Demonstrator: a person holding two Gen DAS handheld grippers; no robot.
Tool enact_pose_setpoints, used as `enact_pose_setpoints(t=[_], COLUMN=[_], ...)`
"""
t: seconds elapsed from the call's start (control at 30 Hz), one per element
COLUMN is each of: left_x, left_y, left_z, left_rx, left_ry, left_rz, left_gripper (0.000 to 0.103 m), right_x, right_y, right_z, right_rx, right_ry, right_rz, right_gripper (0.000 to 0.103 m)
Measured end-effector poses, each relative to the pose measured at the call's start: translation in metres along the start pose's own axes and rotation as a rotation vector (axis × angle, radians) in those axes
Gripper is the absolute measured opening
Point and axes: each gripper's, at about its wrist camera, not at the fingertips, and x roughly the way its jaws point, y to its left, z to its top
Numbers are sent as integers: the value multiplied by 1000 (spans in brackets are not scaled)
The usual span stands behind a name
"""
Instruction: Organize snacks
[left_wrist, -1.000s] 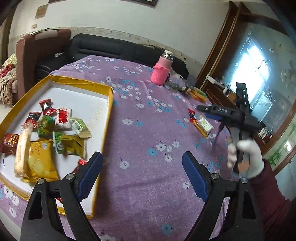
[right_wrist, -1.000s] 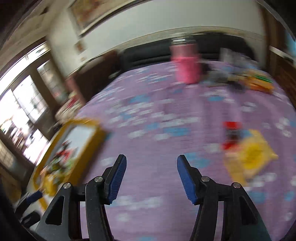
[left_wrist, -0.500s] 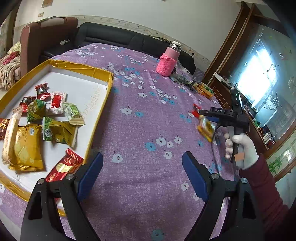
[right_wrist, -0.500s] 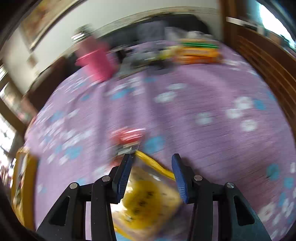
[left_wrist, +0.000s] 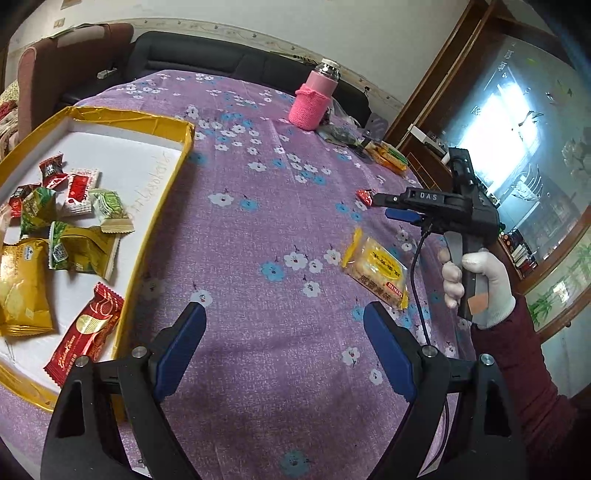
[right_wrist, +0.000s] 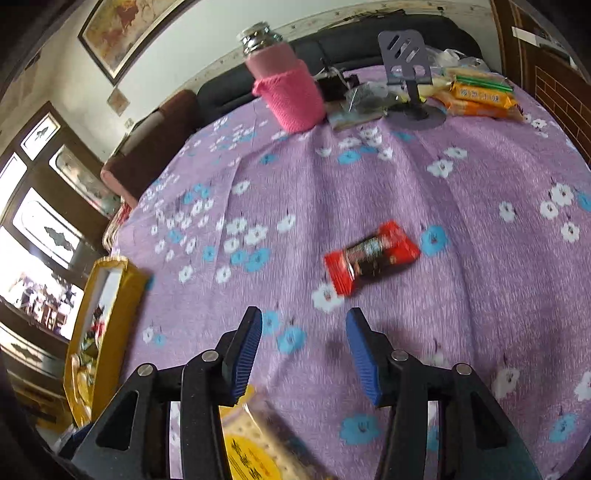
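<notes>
Left wrist view
Left gripper: its jaws are standing wide and empty above the purple cloth.
Tray: it is lying at the left, holding many snacks.
Yellow pack: it is lying on the cloth, below the right gripper.

Right wrist view
Right gripper: its jaws are opening, gripping nothing.
Red candy: it is lying on the cloth just ahead of the fingertips.
Yellow pack: it is showing under the left finger.
</notes>
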Motion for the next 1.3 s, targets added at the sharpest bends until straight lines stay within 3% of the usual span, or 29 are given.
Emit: enact_pose_setpoints(t=[0.1,0.17,0.37,0.43,0.47,0.53,0.7,0.77,0.87,0.93,1.0,1.03,1.1,1.3], left_x=[4,7,2,1,3,5,11,10,6,6,8,10,15,27], left_y=[-1,-4,-12,-12,-11,-7,-2,-2,-1,0,0,0,-3,-16], left_z=[-1,-3,-7,-8,-7,-6,-7,-8,-8,-8,-9,-10,-11,4], left_rx=[-4,-4,20,23,18,1,-40,-39,-38,-41,-45,-44,-32,26], left_ry=[16,27,27,24,24,27,47,51,43,40,47,55,72,91], left_rz=[-11,-18,-21,-18,-20,-26,-59,-59,-60,-66,-71,-76,-75,-12], left_gripper=[88,88,88,88,88,88,88,88,88,88,88,88,88,88], right_x=[-4,0,40,49,53,57,63,65,58,37,9,-3,-16,-8], right_y=[1,-7,-19,-8,-2,11,52,78,111,115,102,95,76,46], right_z=[-4,-4,38,43,44,39,16,3,-20,-27,-26,-28,-35,-62], right_rx=[-49,-5,167,119,84,25,-61,-124,-210,-221,-225,-241,-259,-301], right_ry=[-29,-34,-59,-59,-65,-53,49,118,227,229,129,77,34,131], right_rz=[-77,-97,-219,-268,-297,-309,-171,-102,71,187,153,99,8,-14], right_gripper=[53,57,59,46,26,26,25,28,30,37,71,78,81,81])
